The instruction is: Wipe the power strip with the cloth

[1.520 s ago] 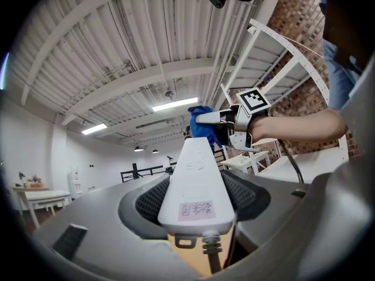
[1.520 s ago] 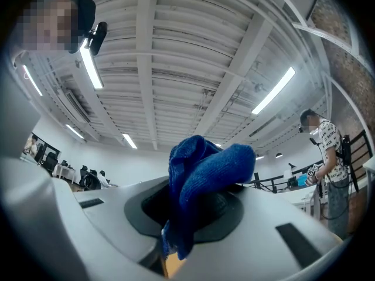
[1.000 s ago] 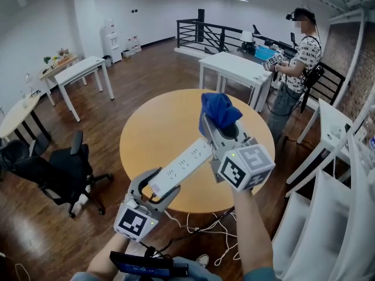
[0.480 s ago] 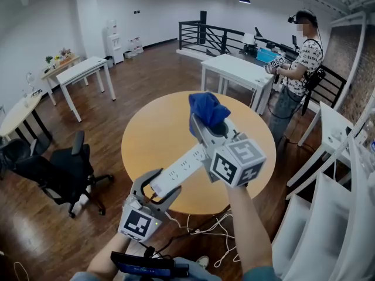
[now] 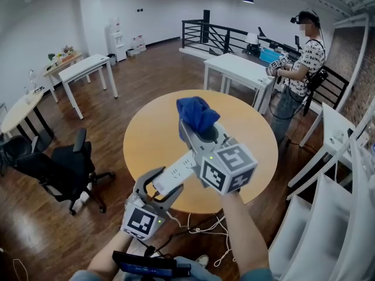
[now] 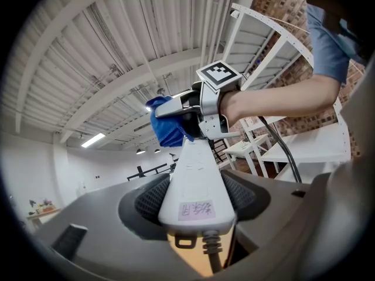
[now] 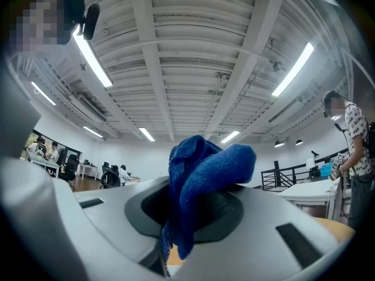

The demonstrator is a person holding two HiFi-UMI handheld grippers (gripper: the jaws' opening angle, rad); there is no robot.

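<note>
The white power strip (image 5: pixel 176 175) is held in the air over the round wooden table (image 5: pixel 146 133), its cord end clamped between the jaws of my left gripper (image 5: pixel 159 193). In the left gripper view the strip (image 6: pixel 196 180) runs away from my left gripper (image 6: pixel 196 204) towards the right one (image 6: pixel 199 113). My right gripper (image 5: pixel 196 130) is shut on a bunched blue cloth (image 5: pixel 196 113) and lies over the strip's far part. In the right gripper view the cloth (image 7: pixel 202 177) sticks up from between the jaws of my right gripper (image 7: pixel 199 212). Where cloth meets strip is hidden.
A black office chair (image 5: pixel 64 168) stands left of the table. White tables (image 5: pixel 237 69) and a standing person (image 5: pixel 302 57) are behind it. White shelving (image 5: pixel 328 215) is at the right. Cables (image 5: pixel 205 227) lie on the wooden floor near my feet.
My right gripper with the cloth has slid left along the strip towards the left gripper, so less of the strip shows between them. The left gripper has kept still.
</note>
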